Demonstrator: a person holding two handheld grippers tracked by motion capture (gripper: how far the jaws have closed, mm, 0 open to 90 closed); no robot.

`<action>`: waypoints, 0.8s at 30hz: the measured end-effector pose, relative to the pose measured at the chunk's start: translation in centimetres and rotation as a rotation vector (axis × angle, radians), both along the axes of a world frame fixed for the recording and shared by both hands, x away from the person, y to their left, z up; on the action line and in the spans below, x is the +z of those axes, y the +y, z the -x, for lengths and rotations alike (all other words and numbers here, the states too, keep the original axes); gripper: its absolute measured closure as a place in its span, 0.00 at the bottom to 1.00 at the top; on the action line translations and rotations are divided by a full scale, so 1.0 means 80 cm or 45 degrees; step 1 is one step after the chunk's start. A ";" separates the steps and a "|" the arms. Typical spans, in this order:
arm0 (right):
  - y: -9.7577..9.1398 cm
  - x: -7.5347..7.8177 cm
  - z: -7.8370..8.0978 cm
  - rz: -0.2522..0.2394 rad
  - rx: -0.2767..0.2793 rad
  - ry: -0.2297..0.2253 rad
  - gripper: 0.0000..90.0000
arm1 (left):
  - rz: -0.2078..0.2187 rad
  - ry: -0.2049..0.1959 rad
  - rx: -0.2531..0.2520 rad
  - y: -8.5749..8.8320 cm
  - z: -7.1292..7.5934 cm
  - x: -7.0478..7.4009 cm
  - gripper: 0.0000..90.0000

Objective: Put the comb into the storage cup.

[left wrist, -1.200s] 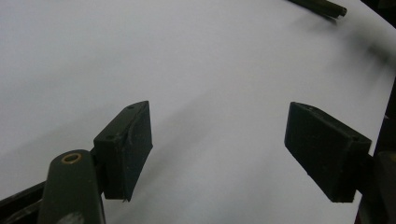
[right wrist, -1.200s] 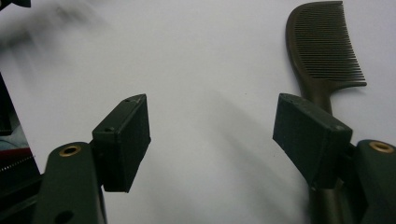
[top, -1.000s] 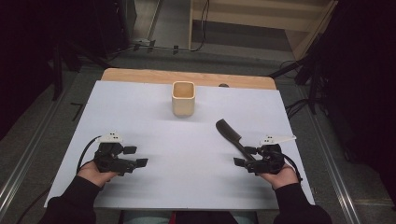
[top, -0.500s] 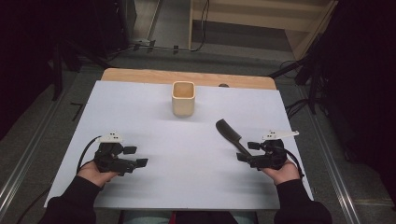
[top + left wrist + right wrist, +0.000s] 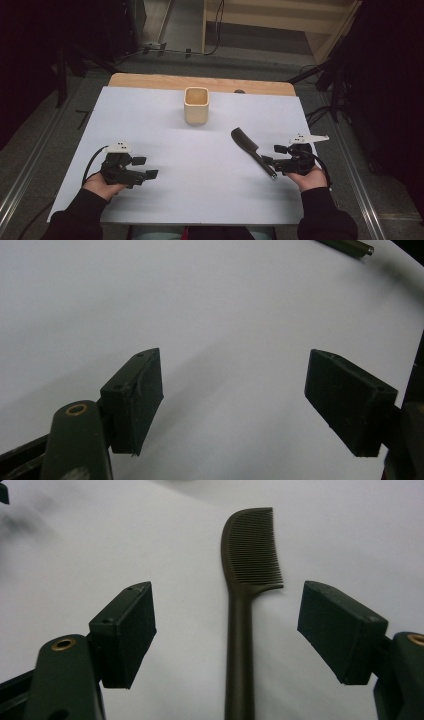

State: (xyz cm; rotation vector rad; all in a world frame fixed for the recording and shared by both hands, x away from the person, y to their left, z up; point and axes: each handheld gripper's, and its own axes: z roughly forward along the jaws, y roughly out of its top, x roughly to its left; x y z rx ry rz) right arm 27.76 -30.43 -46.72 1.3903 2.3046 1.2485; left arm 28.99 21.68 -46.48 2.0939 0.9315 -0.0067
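Observation:
A black comb (image 5: 248,148) lies flat on the white table top (image 5: 200,200), its teeth end pointing toward the far left. My right gripper (image 5: 274,154) is open at the comb's handle end. In the right gripper view the comb (image 5: 246,580) runs up between the spread jaws of the right gripper (image 5: 227,625), which do not touch it. My left gripper (image 5: 145,167) rests open at the near left, over bare table. The left gripper (image 5: 235,390) holds nothing, and the tip of the comb's handle (image 5: 347,246) shows far off.
A beige square cup (image 5: 196,106) stands upright at the middle back of the table. A wooden strip (image 5: 200,82) borders the far edge. Dark floor, cables and rails surround the table.
My right gripper has shifted slightly forward and to the right beside the comb's handle end. The left gripper, the comb and the cup have not moved.

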 end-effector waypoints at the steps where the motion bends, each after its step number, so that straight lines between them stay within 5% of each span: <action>1: -0.001 0.000 -0.001 -0.001 -0.008 -0.001 0.24 | 0.000 0.000 0.000 0.000 0.000 0.000 0.26; 24: 0.001 -0.021 -0.013 0.037 -0.029 0.022 0.24 | 0.002 -0.004 0.005 0.002 0.000 0.001 0.26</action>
